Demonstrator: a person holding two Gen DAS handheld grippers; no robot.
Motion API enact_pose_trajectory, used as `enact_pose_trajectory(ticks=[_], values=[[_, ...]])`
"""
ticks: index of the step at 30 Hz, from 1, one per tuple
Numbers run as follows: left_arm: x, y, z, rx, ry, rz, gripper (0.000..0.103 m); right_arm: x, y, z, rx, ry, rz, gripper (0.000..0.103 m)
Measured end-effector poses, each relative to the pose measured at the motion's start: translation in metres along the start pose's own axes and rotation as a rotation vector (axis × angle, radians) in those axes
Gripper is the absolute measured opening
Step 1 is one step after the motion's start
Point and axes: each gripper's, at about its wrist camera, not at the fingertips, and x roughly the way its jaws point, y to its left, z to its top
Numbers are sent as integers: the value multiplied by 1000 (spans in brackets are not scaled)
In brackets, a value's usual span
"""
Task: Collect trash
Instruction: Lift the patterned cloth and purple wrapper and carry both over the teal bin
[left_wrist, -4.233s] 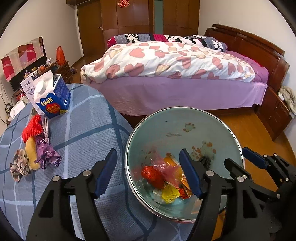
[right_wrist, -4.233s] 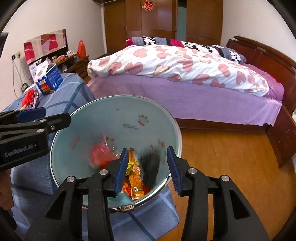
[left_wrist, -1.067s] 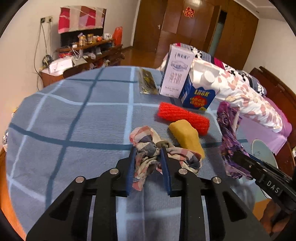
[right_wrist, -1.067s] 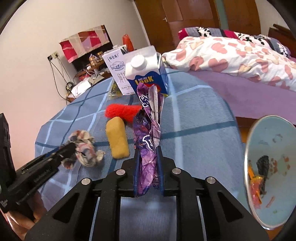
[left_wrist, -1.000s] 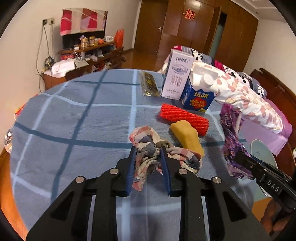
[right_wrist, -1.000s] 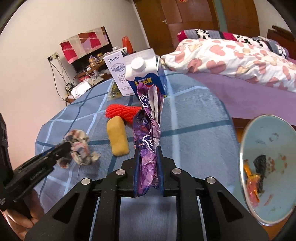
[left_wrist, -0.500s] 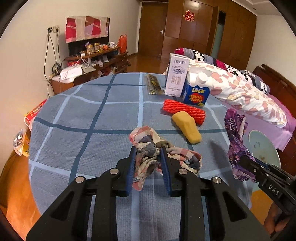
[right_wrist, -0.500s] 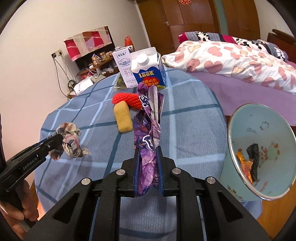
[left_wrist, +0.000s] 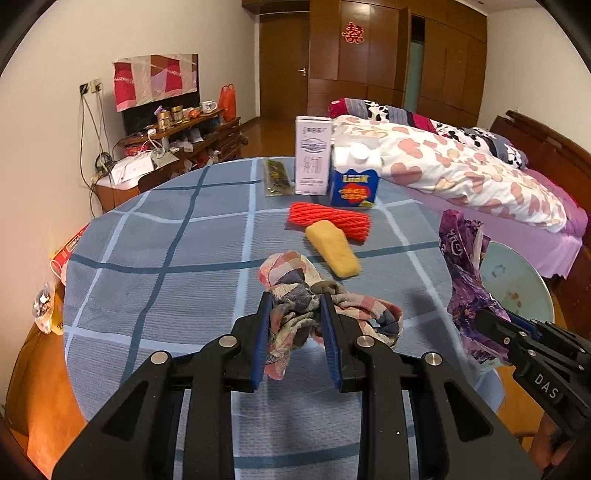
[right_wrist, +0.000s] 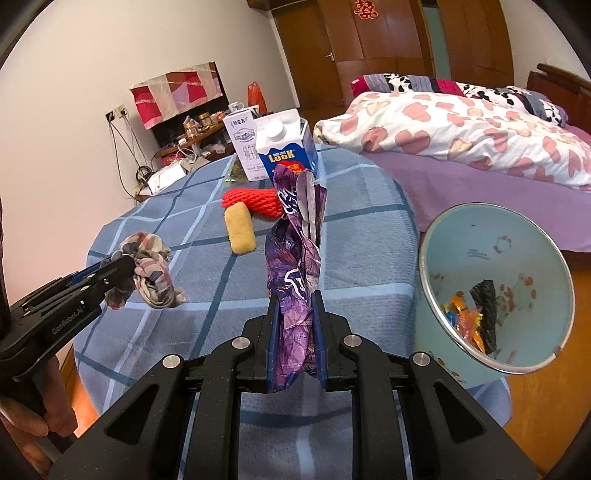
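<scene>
Two pieces of trash are held above the blue checked bench (left_wrist: 155, 258): a crumpled plaid cloth (left_wrist: 295, 314) is clamped in the left tool (left_wrist: 295, 325), and a purple foil wrapper (right_wrist: 295, 280) is pinched upright in the right tool (right_wrist: 295, 332). Much of each item is hidden between the blue pads. The pale bin (right_wrist: 495, 258) is seen at the bench's right edge, its base cut off from view; wrappers inside it are hard to make out. A yellow sponge (left_wrist: 332, 253), red netting (left_wrist: 328, 221), a blue carton (left_wrist: 354, 177) and a white carton (left_wrist: 312, 158) are left on the bench. Only fingers of the person's left hand (right_wrist: 22, 424) are visible.
</scene>
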Motion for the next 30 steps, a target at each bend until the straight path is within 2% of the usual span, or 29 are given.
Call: enact_pose_trajectory(ticks=[30], values=[[-20,-63,-8,120,-16,-60,26,-47,-51,-16,51,-47,-76,17]])
